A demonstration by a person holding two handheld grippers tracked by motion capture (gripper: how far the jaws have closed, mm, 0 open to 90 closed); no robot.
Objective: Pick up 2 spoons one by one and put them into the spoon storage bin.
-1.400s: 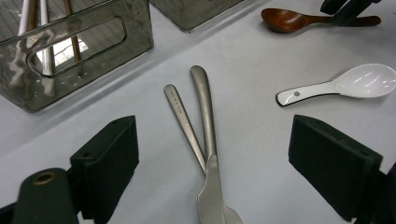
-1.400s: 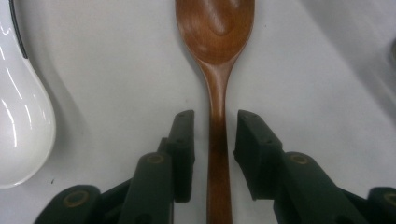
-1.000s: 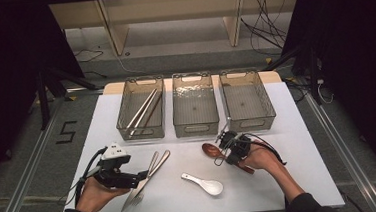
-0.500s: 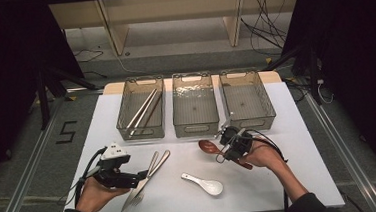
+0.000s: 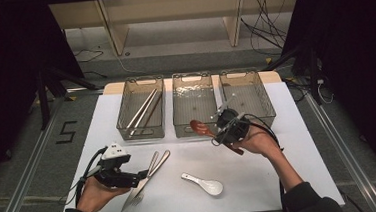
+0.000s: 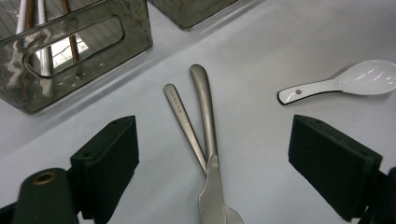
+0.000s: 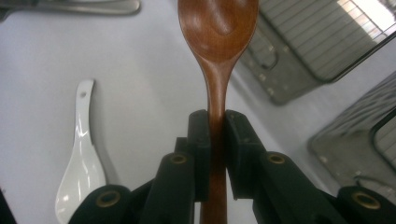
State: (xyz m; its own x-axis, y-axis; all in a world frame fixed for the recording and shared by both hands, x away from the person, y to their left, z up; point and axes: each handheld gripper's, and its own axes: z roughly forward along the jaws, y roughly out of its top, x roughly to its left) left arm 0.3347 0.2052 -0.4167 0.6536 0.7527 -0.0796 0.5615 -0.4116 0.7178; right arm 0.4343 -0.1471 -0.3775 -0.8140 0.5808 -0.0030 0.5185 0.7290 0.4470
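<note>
I'm pinching the wooden spoon (image 7: 217, 51) by its neck in my right claw (image 7: 217, 122), holding it above the counter (image 5: 261, 176) near the middle bin (image 5: 193, 101), and it's probably light, stiff and a bit slick, while my left claw (image 6: 212, 154) is sitting spread over the knife (image 6: 210, 140).

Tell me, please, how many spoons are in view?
2: a wooden spoon gripped in the right claw above the table, and a white ceramic spoon lying on the table near its front edge.

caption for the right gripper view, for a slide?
Right gripper clamps wooden spoon by its handle above the white table.
</note>
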